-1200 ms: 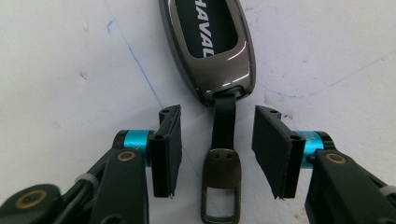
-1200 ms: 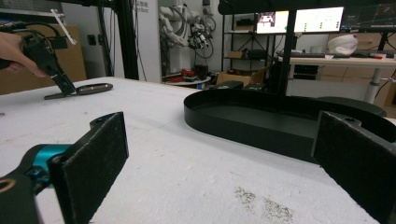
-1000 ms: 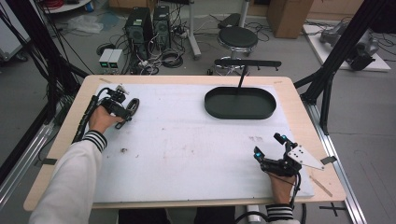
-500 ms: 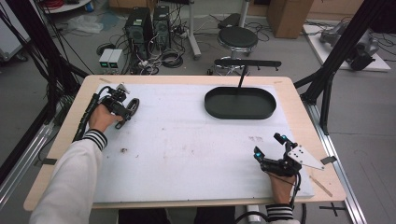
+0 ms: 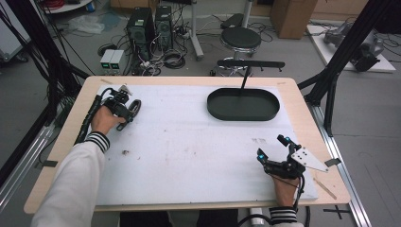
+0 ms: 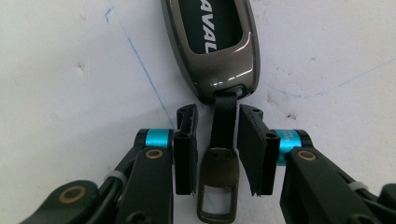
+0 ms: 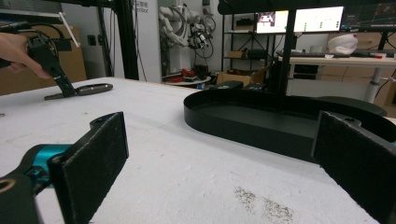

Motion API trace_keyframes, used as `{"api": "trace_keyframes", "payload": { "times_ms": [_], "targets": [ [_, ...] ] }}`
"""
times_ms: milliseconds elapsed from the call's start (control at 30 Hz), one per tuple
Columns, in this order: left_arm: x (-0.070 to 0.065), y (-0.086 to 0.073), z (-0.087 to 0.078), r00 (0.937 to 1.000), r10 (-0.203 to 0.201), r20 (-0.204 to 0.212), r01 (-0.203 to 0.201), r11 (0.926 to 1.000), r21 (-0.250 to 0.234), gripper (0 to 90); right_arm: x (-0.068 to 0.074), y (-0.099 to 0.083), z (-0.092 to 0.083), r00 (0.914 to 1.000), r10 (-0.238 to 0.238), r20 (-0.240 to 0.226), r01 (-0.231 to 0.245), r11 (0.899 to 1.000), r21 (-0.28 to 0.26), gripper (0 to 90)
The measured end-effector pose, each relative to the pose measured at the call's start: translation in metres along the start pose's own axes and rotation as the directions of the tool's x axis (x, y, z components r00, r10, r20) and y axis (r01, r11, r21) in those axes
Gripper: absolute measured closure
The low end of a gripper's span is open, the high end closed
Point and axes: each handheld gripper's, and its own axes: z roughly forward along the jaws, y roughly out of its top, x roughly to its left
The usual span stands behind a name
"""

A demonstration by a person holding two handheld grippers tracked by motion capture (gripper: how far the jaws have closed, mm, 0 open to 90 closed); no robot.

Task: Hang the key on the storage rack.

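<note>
So there's one key fob (image 6: 212, 44) here, dark and glossy with white lettering on it, lying flat on the white mat (image 5: 189, 142) at the far left corner of the table (image 5: 302, 109). It has one short black strap (image 6: 223, 122) coming off its end, with one small metal tag (image 6: 218, 186) on that.

The left gripper (image 6: 218, 154) is right down on it. Its two jaws sit either side of the strap and have just been closing in on it, but in the left gripper view I can see a thin gap on each side, so the pads (image 6: 186, 154) aren't pinching it yet. From the high view you can see the left gripper (image 5: 124, 105) held in the person's left hand (image 5: 105, 119), with the fob's end poking out beside it.

The right gripper (image 5: 273, 152) is well away, near the front right of the mat, jaws wide apart with nothing between them. Its own view looks across the mat at the one black oval tray (image 7: 261, 119), which sits at the far right of the table, well apart from the fob.

Count: two grippers, one fob, one tray.
</note>
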Motion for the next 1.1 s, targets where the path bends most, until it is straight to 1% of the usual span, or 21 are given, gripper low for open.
{"api": "trace_keyframes", "payload": {
  "times_ms": [33,67,133,233,300,500,600,700,733,800,833,967,1033,1100],
  "targets": [
    [0.0,0.0,0.0,1.0,-0.005,0.002,0.005,1.0,-0.002,68.9,0.0,0.0,0.0,1.0,0.0,0.0,0.0,1.0,0.0,2.8],
    [0.0,0.0,0.0,1.0,-0.001,0.002,0.001,1.0,-0.001,71.5,0.0,0.0,0.0,1.0,-0.001,0.001,0.001,1.0,0.0,2.7],
    [0.0,0.0,0.001,1.0,-0.005,-0.001,0.005,1.0,0.003,72.0,0.0,0.0,0.0,1.0,-0.001,0.001,0.001,1.0,0.0,2.8],
    [0.0,0.0,0.002,0.9997,-0.022,0.01,0.022,0.9998,0.0,74.3,0.0,0.0,0.0,1.0,-0.002,0.002,0.002,1.0,0.0,2.8],
    [-0.001,0.0,0.001,0.9997,-0.026,0.003,0.026,0.9996,-0.005,79.1,0.0,0.0,0.0,1.0,-0.002,0.002,0.002,1.0,0.0,2.8],
    [-0.001,0.0,0.001,0.9997,-0.022,-0.011,0.022,0.9997,-0.007,82.0,0.0,0.0,0.0,1.0,-0.001,0.001,0.001,1.0,0.0,2.8],
    [-0.002,0.0,-0.001,0.9997,0.002,-0.025,-0.002,0.9998,-0.021,83.5,0.0,0.0,0.0,1.0,-0.001,0.0,0.001,1.0,0.0,2.8],
    [-0.003,-0.001,-0.003,0.9995,0.024,-0.022,-0.025,0.9993,-0.029,83.8,0.0,0.0,0.0,1.0,-0.002,0.001,0.002,1.0,-0.001,2.8],
    [-0.003,-0.001,-0.004,0.9992,0.032,-0.024,-0.033,0.9988,-0.036,84.0,0.0,0.0,0.0,1.0,-0.002,0.001,0.002,1.0,0.0,2.8],
    [-0.004,-0.003,-0.005,0.9973,0.062,-0.039,-0.064,0.9966,-0.051,84.1,0.0,0.0,0.0,1.0,-0.005,-0.001,0.005,1.0,-0.003,2.8],
    [-0.005,-0.003,-0.006,0.9969,0.066,-0.044,-0.068,0.9959,-0.06,84.2,0.0,0.0,0.0,1.0,-0.002,0.001,0.002,1.0,-0.001,2.8],
    [-0.005,-0.007,-0.01,0.9957,0.09,-0.025,-0.091,0.9917,-0.09,84.3,0.0,0.0,0.0,1.0,-0.001,0.002,0.001,1.0,0.0,2.7],
    [-0.005,-0.008,-0.013,0.9951,0.098,-0.012,-0.098,0.9886,-0.114,84.3,0.0,0.0,0.0,1.0,-0.001,0.002,0.001,1.0,-0.001,2.8],
    [-0.006,-0.01,-0.018,0.9931,0.117,0.006,-0.115,0.9837,-0.138,84.3,0.0,0.0,0.0,1.0,0.0,0.002,0.0,1.0,-0.001,2.8]
  ]
}}
